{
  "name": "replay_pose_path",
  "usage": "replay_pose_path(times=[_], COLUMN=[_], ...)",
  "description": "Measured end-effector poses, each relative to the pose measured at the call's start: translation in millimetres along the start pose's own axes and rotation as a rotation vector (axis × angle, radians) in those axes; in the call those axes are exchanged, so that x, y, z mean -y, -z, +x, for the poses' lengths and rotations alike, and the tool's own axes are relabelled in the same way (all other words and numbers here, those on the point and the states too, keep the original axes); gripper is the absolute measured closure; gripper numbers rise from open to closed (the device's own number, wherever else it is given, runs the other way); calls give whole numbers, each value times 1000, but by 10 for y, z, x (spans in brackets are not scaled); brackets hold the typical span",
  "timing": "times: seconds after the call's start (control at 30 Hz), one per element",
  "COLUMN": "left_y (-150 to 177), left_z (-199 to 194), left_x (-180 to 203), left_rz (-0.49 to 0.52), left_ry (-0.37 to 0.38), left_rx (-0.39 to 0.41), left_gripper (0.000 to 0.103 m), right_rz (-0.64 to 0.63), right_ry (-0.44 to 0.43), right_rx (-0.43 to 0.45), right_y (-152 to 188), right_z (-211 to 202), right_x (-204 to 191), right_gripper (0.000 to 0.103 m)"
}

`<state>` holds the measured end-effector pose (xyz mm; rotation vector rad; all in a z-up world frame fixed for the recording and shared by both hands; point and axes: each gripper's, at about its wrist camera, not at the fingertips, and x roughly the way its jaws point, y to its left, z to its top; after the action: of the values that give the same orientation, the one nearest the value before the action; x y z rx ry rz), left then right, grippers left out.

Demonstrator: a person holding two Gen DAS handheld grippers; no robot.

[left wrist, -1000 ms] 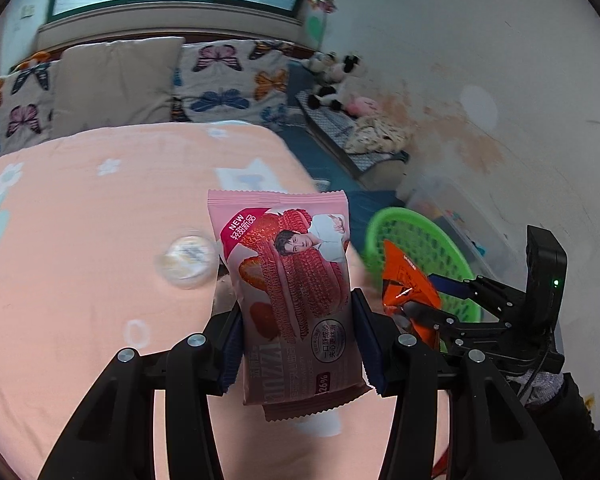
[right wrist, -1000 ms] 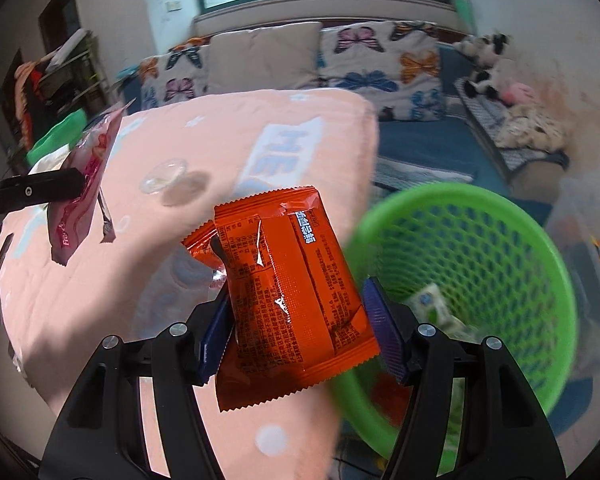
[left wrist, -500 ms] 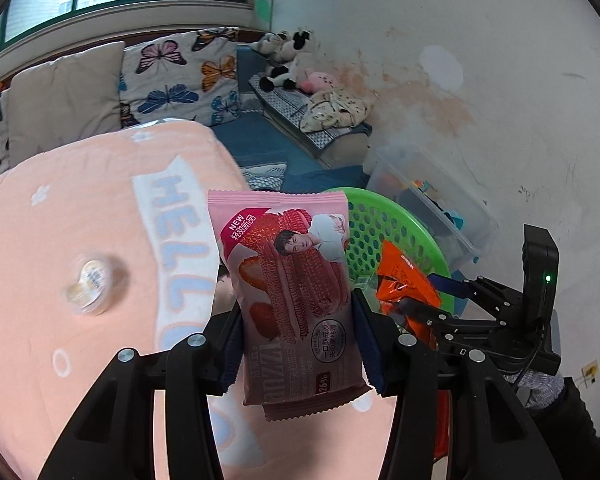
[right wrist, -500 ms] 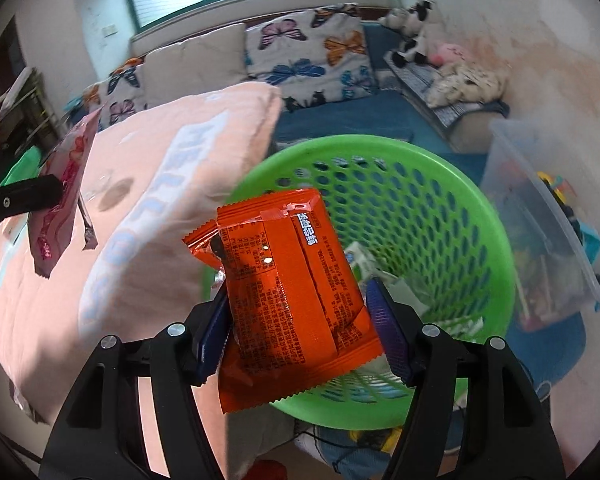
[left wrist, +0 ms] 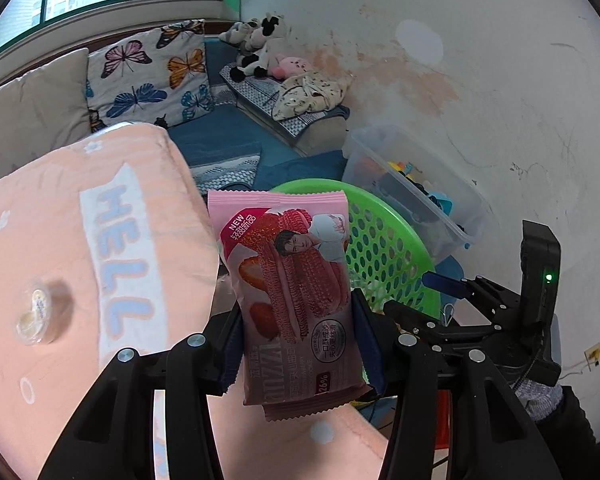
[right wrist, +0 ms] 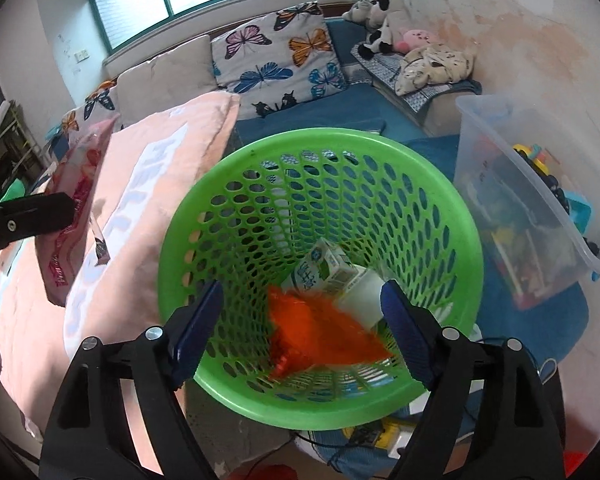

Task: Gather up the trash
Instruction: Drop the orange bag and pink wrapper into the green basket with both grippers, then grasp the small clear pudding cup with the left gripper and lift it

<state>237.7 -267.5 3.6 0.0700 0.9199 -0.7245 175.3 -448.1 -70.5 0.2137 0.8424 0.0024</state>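
Two grippers are at work over the edge of a bed covered in a peach blanket [left wrist: 60,240]. The left gripper [left wrist: 296,344] has its fingers pinching a pink snack wrapper [left wrist: 292,280] by its lower part, so the packet stands upright between the blue pads, just beside the green basket [left wrist: 384,240] and partly in front of its rim. The right gripper [right wrist: 300,320] has its fingers spread wide apart with nothing between them, directly above the mouth of the green basket [right wrist: 452,208]. An orange wrapper [right wrist: 320,332], blurred, sits inside the basket below those spread fingers; whether it rests on the bottom I cannot tell. Beside it in the basket lie a small white and green carton [right wrist: 320,268] and a white piece [right wrist: 364,296] touching the carton. On the blanket, well apart from the basket, lies a small clear plastic cup [left wrist: 36,312]. A clear storage bin [right wrist: 532,216] holding toys stands just beside the basket, against the wall. Butterfly pillows [right wrist: 280,60] and plush toys [right wrist: 384,12] lie further back under the window.
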Motion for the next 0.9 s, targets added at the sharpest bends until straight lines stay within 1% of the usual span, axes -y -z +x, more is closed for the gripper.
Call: replay_pose_path(times=[0.4, 0.47, 0.53, 0.6, 0.67, 0.9], left_y=[-28, -31, -36, -31, -29, 15], left_z=[335, 381, 411, 421, 424, 393], left_x=[204, 219, 222, 219, 220, 169], left_rz=[29, 27, 24, 22, 19, 6], left_ry=[25, 30, 37, 43, 52, 65], left_rx=[-53, -61, -66, -66, -62, -54], left_gripper=[54, 52, 51, 43, 40, 40], right_rz=[31, 35, 37, 39, 39, 37], right_ry=[-7, -11, -13, -16, -17, -25], right_rx=[50, 53, 54, 57, 60, 63], right_y=[116, 139, 149, 164, 174, 182], right_z=[-306, -333, -349, -368, -382, -415], right_x=[136, 148, 150, 155, 148, 123], right_gripper=[22, 22, 22, 22, 22, 22])
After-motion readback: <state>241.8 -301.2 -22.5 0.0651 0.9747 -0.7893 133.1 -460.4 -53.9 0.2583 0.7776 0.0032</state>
